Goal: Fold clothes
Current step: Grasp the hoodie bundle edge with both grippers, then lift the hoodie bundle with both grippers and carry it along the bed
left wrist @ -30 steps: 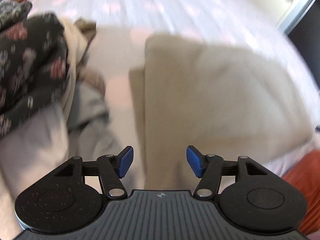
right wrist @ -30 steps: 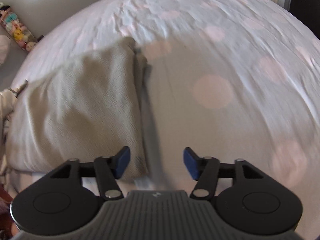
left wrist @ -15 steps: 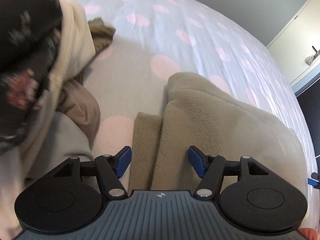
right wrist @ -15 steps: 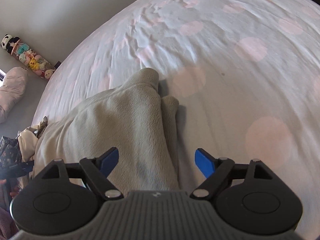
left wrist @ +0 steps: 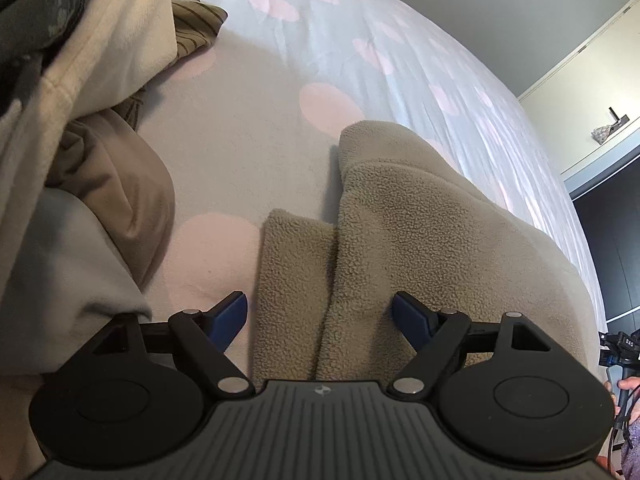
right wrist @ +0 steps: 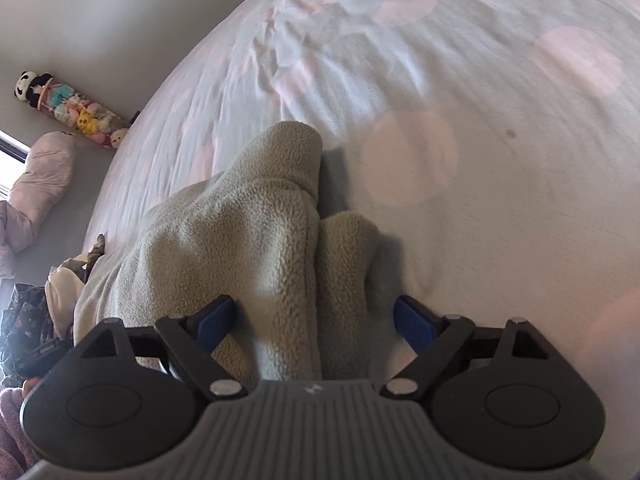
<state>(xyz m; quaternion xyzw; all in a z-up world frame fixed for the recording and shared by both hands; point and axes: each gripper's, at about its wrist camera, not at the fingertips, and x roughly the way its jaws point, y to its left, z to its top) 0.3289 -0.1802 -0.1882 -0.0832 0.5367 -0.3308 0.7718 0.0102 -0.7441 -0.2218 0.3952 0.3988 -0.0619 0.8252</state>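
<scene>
While both grippers sit low over the fleece [left wrist: 432, 216], neither has a grip on it yet. The left gripper [left wrist: 320, 312] has its fingers apart, having just been opening, and they straddle the fleece's edge where a lower flap [left wrist: 294, 264] sticks out at 9 o'clock of the thick top fold; the pads press on nothing. The right gripper [right wrist: 316, 316] is likewise spread, its fingers also just opened wider, with the fleece's opposite edge between them, a small lobe [right wrist: 348, 248] poking out at 3 o'clock of the main fold.

The fleece lies folded on the dotted bed sheet [right wrist: 500, 160], toward 12 o'clock of each gripper.

The main risk is a partial pinch. If either pair closes on the top fold only, the lower flap or the lobe is likely to stay behind and the layers would slide apart on the lift. A pinch too deep could catch the sheet as well and drag it along. Uneven lifting of the two ends would likely skew the stack, since the pile looks soft and thick. At 9 to 11 o'clock in the left view a heap of clothes [left wrist: 100, 168] lies near; a sideways sweep could snag it.
</scene>
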